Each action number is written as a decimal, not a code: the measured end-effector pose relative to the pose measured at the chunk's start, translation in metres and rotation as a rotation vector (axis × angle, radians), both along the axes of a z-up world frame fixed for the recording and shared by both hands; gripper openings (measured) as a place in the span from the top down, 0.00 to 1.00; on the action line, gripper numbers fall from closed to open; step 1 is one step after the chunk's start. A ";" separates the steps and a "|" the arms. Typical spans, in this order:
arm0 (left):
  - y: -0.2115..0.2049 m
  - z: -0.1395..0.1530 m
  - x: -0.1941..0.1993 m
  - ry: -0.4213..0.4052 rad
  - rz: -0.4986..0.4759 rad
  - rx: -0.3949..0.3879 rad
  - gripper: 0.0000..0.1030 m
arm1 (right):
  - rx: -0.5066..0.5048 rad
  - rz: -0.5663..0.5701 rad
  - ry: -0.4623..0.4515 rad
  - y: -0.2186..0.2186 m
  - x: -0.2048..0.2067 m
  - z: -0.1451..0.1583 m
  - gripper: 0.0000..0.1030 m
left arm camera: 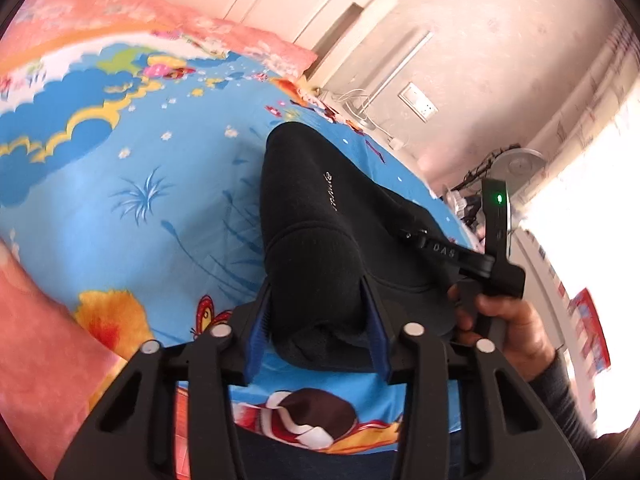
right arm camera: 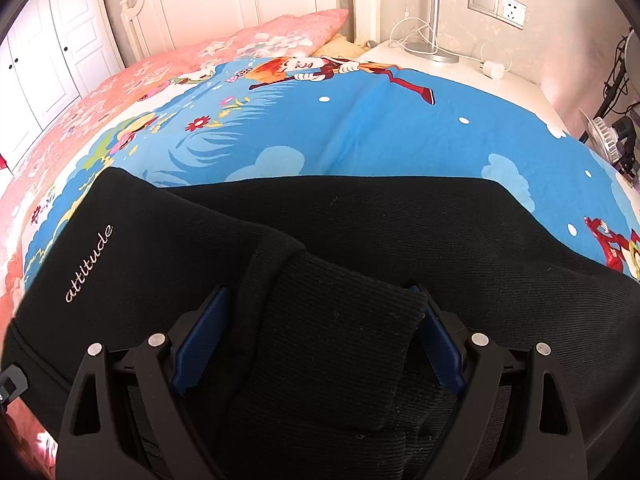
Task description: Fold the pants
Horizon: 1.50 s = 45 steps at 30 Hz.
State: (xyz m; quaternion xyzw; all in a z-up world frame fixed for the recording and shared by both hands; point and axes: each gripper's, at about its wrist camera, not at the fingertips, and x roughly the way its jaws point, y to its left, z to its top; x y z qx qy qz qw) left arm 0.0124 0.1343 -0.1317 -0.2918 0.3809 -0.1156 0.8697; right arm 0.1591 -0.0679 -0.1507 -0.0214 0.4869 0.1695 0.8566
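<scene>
On our left, the left gripper (left arm camera: pixel 318 338) pinches a thick black fold of the pants (left arm camera: pixel 320 216), lying on the blue cartoon bedsheet (left arm camera: pixel 160 184); on our right, the right gripper (right arm camera: pixel 320 336) clamps their ribbed cuff (right arm camera: pixel 340 320).

Pants (right arm camera: pixel 360 240) lie across the near part of a bedsheet (right arm camera: pixel 360 132), a cuffed end (right arm camera: pixel 340 340) folded back on top and sitting between the fingers of the right gripper (right arm camera: pixel 320 332). Another bundled part sits between the left gripper (left arm camera: pixel 318 320) fingers. Pillows (right arm camera: pixel 280 36) lie at the far end; a nightstand (right arm camera: pixel 460 68) stands far right.
</scene>
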 end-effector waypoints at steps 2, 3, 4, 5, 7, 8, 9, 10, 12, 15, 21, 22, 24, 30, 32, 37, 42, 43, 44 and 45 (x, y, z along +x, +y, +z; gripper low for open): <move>0.007 -0.013 0.003 0.048 0.020 -0.060 0.52 | 0.000 0.000 0.000 0.000 0.000 0.000 0.18; 0.009 -0.016 0.004 0.058 0.022 -0.077 0.51 | 0.000 0.000 0.000 0.000 0.000 0.000 0.18; 0.012 -0.018 0.004 0.065 0.021 -0.100 0.50 | 0.000 -0.001 0.001 0.000 0.000 0.000 0.18; 0.015 -0.020 0.004 0.072 0.020 -0.140 0.49 | 0.001 -0.001 0.000 0.000 0.000 0.000 0.17; 0.022 -0.029 0.007 0.105 0.018 -0.226 0.47 | 0.001 -0.001 0.000 0.000 0.000 0.000 0.17; 0.025 -0.033 0.008 0.119 0.020 -0.258 0.47 | 0.001 -0.001 0.000 0.000 0.000 0.000 0.17; 0.026 -0.038 0.009 0.128 0.021 -0.293 0.47 | 0.001 -0.002 0.000 0.000 0.000 0.000 0.17; 0.026 -0.041 0.007 0.131 0.020 -0.316 0.49 | 0.000 -0.002 0.000 0.000 0.000 0.000 0.17; 0.022 -0.038 0.009 0.125 0.020 -0.275 0.53 | 0.000 -0.002 -0.001 0.000 0.000 0.000 0.17; 0.020 -0.032 0.011 0.112 0.015 -0.255 0.55 | 0.001 -0.002 -0.001 0.000 0.000 0.000 0.17; 0.020 -0.029 0.007 0.093 0.026 -0.249 0.62 | 0.003 -0.008 -0.005 -0.001 0.000 0.001 0.16; 0.020 -0.030 0.006 0.092 0.032 -0.253 0.55 | 0.005 -0.009 -0.005 -0.001 0.000 0.001 0.16; 0.020 -0.033 0.008 0.103 0.047 -0.275 0.49 | 0.006 -0.009 -0.005 -0.001 0.000 0.001 0.16; 0.016 -0.028 0.007 0.087 0.066 -0.235 0.65 | -0.018 -0.017 0.010 -0.001 0.002 0.006 0.15; 0.012 -0.019 0.005 0.066 0.062 -0.195 0.68 | -0.061 -0.051 0.029 -0.001 0.004 0.016 0.14; -0.002 0.001 0.003 0.034 0.075 -0.100 0.70 | 0.027 0.084 0.050 0.038 0.006 0.083 0.13; -0.026 0.027 0.000 -0.003 0.077 0.063 0.70 | 0.061 0.328 0.277 0.128 0.019 0.099 0.11; -0.032 0.033 0.000 -0.010 0.076 0.101 0.71 | 0.045 0.347 0.327 0.145 0.023 0.094 0.11; -0.039 0.039 0.000 -0.018 0.074 0.147 0.71 | 0.027 0.353 0.359 0.153 0.025 0.090 0.11; -0.046 0.046 0.000 -0.023 0.072 0.183 0.71 | -0.009 0.365 0.398 0.165 0.028 0.083 0.11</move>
